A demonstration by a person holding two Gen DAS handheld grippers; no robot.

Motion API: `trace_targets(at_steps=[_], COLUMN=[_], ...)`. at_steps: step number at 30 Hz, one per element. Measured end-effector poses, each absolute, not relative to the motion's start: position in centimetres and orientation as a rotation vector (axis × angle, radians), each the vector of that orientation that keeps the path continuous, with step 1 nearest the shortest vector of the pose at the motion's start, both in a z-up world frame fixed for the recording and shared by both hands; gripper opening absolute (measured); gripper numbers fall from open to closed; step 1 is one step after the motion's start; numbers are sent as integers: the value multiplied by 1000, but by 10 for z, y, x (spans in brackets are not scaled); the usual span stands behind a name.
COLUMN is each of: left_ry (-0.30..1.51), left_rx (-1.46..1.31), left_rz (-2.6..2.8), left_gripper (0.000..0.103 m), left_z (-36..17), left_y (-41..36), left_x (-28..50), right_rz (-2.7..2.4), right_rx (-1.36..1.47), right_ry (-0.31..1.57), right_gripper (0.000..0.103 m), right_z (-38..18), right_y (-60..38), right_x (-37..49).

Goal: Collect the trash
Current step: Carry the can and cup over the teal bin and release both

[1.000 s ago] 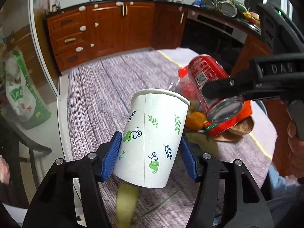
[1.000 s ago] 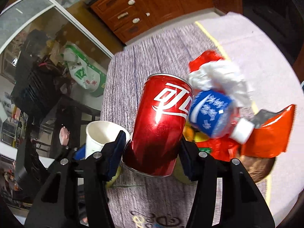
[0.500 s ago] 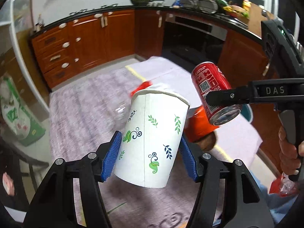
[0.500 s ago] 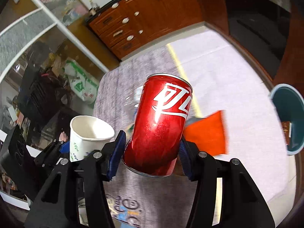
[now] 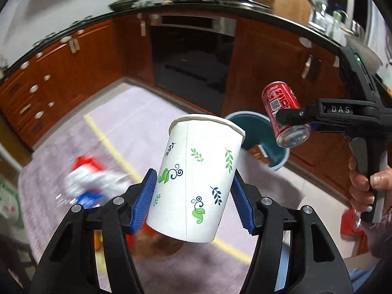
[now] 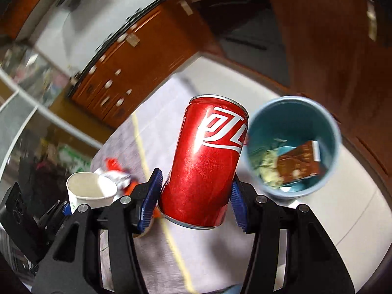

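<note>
My left gripper (image 5: 193, 201) is shut on a white paper cup (image 5: 196, 178) with green leaf prints, held in the air. My right gripper (image 6: 196, 203) is shut on a red cola can (image 6: 205, 161); the can also shows in the left wrist view (image 5: 284, 115), up and to the right of the cup. A teal trash bin (image 6: 333, 132) stands on the floor just right of the can, with wrappers and scraps inside. It shows behind the cup in the left wrist view (image 5: 254, 127). The cup (image 6: 90, 191) appears at the lower left of the right wrist view.
A table with a purple-grey cloth (image 5: 137, 122) holds blurred red, white and blue trash (image 5: 90, 181) at the left. Brown kitchen cabinets (image 5: 61, 73) and a dark oven (image 5: 188, 61) run along the back. Pale floor (image 6: 343, 215) surrounds the bin.
Both grippers have swung right, away from the trash pile on the table, carrying the cup and the can. The teal bin has come close beside the can.
</note>
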State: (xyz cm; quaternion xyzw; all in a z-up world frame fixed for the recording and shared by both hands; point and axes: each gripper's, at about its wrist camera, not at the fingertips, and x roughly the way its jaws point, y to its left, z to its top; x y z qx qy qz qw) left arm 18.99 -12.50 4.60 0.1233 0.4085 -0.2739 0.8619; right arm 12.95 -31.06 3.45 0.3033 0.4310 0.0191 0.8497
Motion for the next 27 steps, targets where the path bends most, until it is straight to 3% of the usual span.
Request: trace_targets(at_steps=[16, 27], left_ry=[1008, 1096], left_rx=[428, 479], left_rz=[-724, -713], left_gripper=[64, 67], left_z=[-28, -79], left_y=[-316, -366], left_x=[242, 264], right_rz=[-131, -175], right_rx=[790, 817], right_ry=[948, 988], right_gripper=[51, 51], right_z=[-38, -65], right_y=[-431, -456], right_x=[102, 110])
